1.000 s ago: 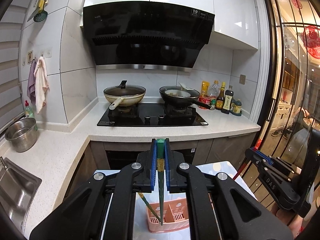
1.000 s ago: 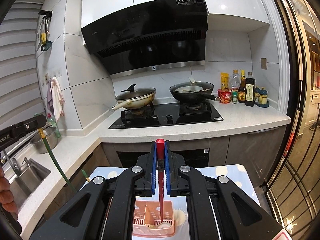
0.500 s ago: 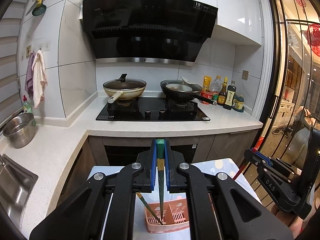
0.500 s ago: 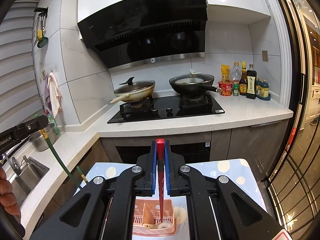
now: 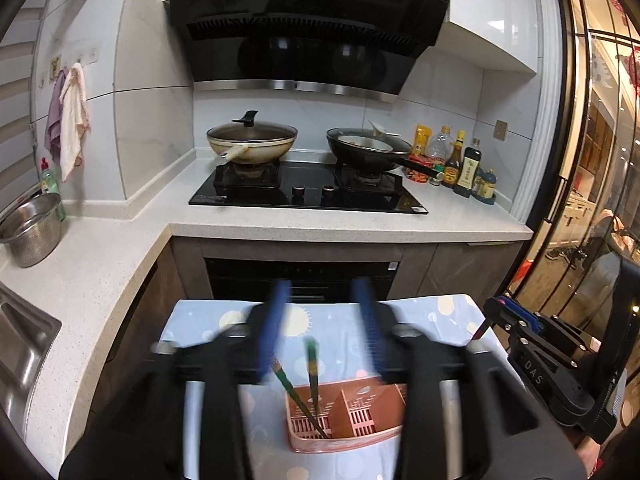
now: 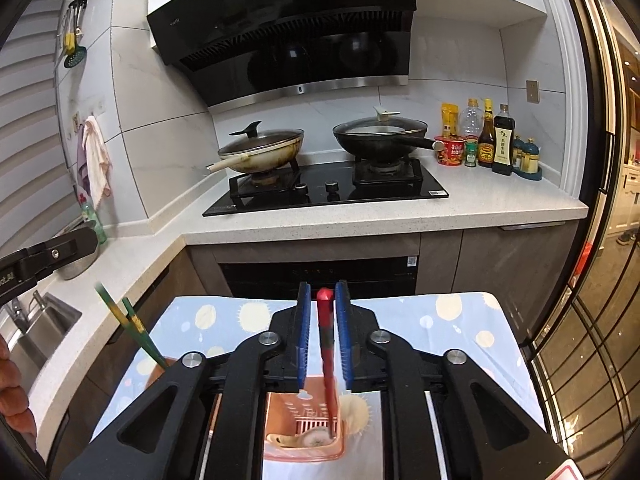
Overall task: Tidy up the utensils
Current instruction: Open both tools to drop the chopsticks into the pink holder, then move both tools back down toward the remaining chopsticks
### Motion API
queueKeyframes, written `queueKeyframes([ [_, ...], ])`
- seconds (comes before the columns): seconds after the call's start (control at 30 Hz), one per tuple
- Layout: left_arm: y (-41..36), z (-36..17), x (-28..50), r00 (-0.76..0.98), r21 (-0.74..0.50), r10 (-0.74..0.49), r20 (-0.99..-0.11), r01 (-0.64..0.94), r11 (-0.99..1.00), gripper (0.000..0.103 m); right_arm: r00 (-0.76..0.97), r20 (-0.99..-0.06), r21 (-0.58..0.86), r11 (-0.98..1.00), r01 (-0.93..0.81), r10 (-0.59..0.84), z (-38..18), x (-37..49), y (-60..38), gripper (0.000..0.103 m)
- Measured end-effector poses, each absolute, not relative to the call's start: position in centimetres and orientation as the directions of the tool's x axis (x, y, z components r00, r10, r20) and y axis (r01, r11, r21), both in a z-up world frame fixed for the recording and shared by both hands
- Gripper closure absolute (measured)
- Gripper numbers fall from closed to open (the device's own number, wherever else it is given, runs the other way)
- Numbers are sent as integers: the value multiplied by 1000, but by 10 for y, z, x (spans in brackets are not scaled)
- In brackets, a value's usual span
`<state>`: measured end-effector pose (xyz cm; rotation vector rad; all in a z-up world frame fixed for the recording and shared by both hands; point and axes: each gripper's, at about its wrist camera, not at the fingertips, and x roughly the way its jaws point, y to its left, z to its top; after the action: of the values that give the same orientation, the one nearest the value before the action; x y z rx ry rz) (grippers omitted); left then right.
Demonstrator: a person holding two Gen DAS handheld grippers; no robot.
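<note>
The left gripper (image 5: 320, 344) had just opened wide, its fingers clear of the green chopsticks (image 5: 311, 376) standing between them in the pink caddy (image 5: 360, 436). The right gripper (image 6: 322, 336) had just parted slightly around the red chopstick (image 6: 326, 336), apparently released, tip in the caddy. These sticks looked light, stiff and slick, best pinched near the top.

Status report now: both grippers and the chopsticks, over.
Left gripper just opened, green chopsticks dropped in pink holder. Right gripper opening, red chopstick loose between. Nothing blocking.

The range hood (image 5: 308, 28) bears "19"; the right hand-held gripper (image 5: 536, 364) body reads "DAS".
</note>
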<state>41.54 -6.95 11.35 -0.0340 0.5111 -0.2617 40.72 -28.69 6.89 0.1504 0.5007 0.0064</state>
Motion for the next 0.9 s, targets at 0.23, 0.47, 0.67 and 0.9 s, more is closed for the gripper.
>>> queueKeyframes([
  [0.23, -67, 107, 404, 851, -59, -233, -471, 233, 971, 42, 886, -462, 156, 987, 40, 37, 69, 389, -290, 61],
  [0.47, -57, 97, 384, 827, -64, -232, -511, 233, 970, 39, 884, -465, 191, 981, 40, 54, 66, 348, -296, 56],
  [0.67, -42, 61, 345, 785, -65, -217, -580, 221, 973, 35, 856, -512, 200, 979, 48, 63, 41, 284, -293, 52],
  [0.9, -18, -7, 283, 685, -93, -211, -697, 206, 974, 35, 774, -626, 256, 962, 95, 90, -16, 197, -294, 52],
])
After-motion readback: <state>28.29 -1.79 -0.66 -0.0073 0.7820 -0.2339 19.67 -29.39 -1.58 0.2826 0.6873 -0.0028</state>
